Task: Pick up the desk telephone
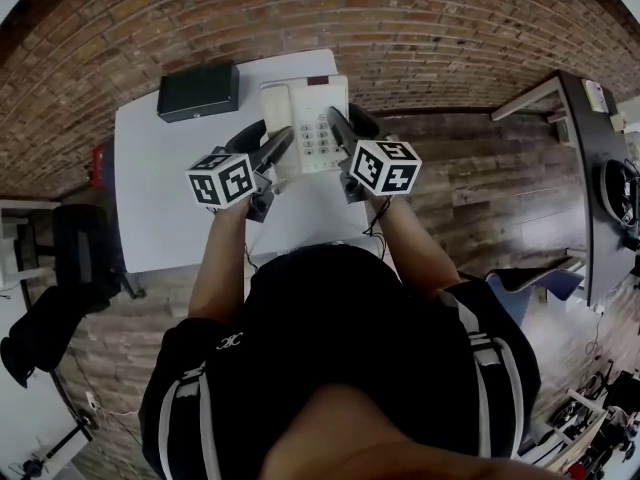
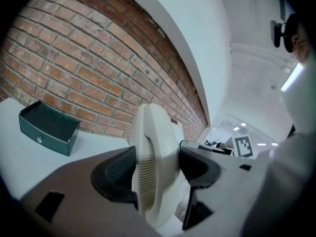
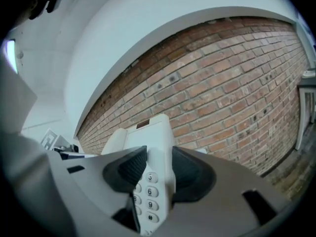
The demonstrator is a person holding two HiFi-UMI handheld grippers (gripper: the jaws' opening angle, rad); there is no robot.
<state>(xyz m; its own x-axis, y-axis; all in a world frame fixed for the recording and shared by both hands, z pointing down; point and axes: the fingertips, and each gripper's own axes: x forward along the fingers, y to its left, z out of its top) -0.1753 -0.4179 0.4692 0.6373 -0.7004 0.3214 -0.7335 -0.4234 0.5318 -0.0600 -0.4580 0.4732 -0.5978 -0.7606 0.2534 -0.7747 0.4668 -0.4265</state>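
Observation:
A cream desk telephone (image 1: pixel 308 120) with a keypad is held over the far part of a white table (image 1: pixel 160 198). My left gripper (image 1: pixel 282 144) is shut on its handset side; in the left gripper view the handset (image 2: pixel 153 167) fills the gap between the black pads. My right gripper (image 1: pixel 338 130) is shut on the phone's right edge, and the right gripper view shows the keypad edge (image 3: pixel 154 191) pinched between the pads. Whether the phone's underside still touches the table is hidden.
A dark green box (image 1: pixel 198 91) sits on the table's far left corner, also visible in the left gripper view as the dark box (image 2: pixel 48 127). A brick wall (image 1: pixel 420 28) rises right behind the table. A black chair (image 1: pixel 70 268) stands at left, a dark desk (image 1: pixel 600 168) at right.

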